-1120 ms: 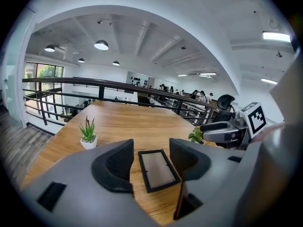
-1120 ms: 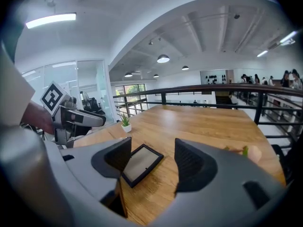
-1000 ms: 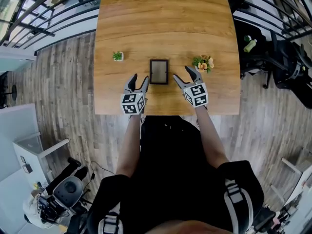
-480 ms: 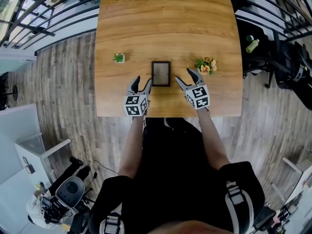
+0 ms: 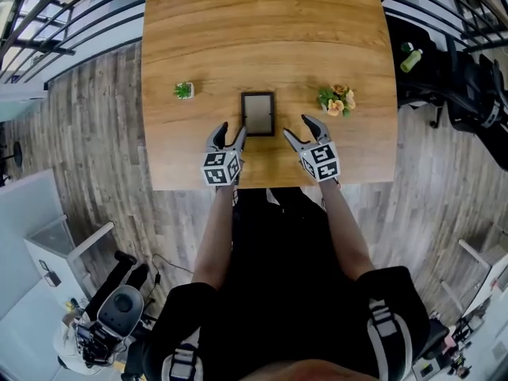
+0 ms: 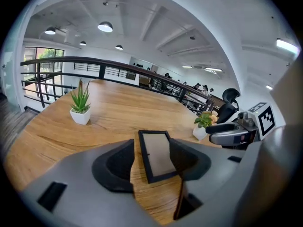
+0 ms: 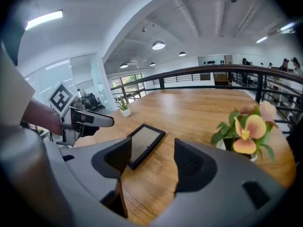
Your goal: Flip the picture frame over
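Note:
A small black picture frame (image 5: 258,113) lies flat on the wooden table (image 5: 270,38), with its brownish panel up. My left gripper (image 5: 229,131) is open just near and left of the frame's near edge. In the left gripper view the frame (image 6: 158,154) shows between and beyond its empty jaws (image 6: 152,163). My right gripper (image 5: 298,128) is open at the frame's near right. From the right gripper view the frame (image 7: 144,143) lies ahead and to the left of its jaws (image 7: 152,157). Neither gripper touches the frame.
A small green plant in a white pot (image 5: 183,90) stands left of the frame. A pot of orange flowers (image 5: 336,100) stands to the right, close to my right gripper. The table's near edge (image 5: 270,186) runs just behind both grippers. Railings and dark chairs (image 5: 468,94) surround the table.
Both grippers have sunk toward the table near the frame's front edge. The frame has stayed in place and the jaws remain apart.

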